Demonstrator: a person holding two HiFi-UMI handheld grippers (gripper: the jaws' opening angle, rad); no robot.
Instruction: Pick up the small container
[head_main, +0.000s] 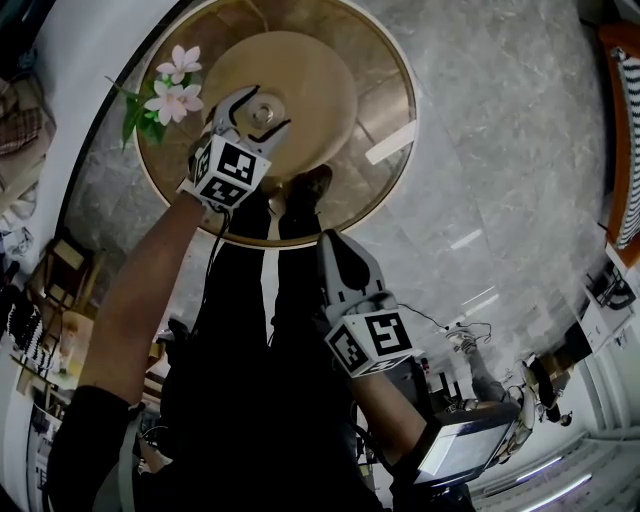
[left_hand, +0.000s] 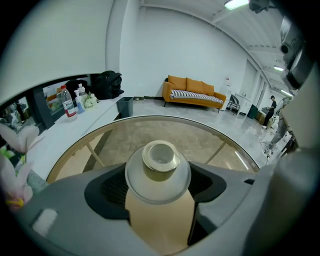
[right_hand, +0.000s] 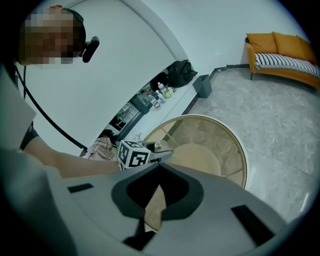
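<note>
Left gripper (head_main: 260, 108) is closing on the small container (left_hand: 159, 167): its jaws are standing one on each side of the rounded glass body, and the pads are appearing to touch it on both sides. The container, a clear jar with a gold-rimmed neck, is sitting upright over the middle of the round glass table (head_main: 385, 75). Right gripper (head_main: 332, 245) is hanging well back from the table, off its near edge, with its jaws brought together and nothing between them.

Progress, as judged: the approach is looking complete and the grasp is looking made or very nearly made. The lift is what is remaining. No view is showing a gap between the jar's base and the glass, so I am treating the container as not yet raised.

Count of items: one small container; two grippers, of which only the left is engaging it; one round table; one sprig of flowers (head_main: 175, 85) near the table's far left rim, showing two pink blossoms and lying well apart from the jar.
</note>
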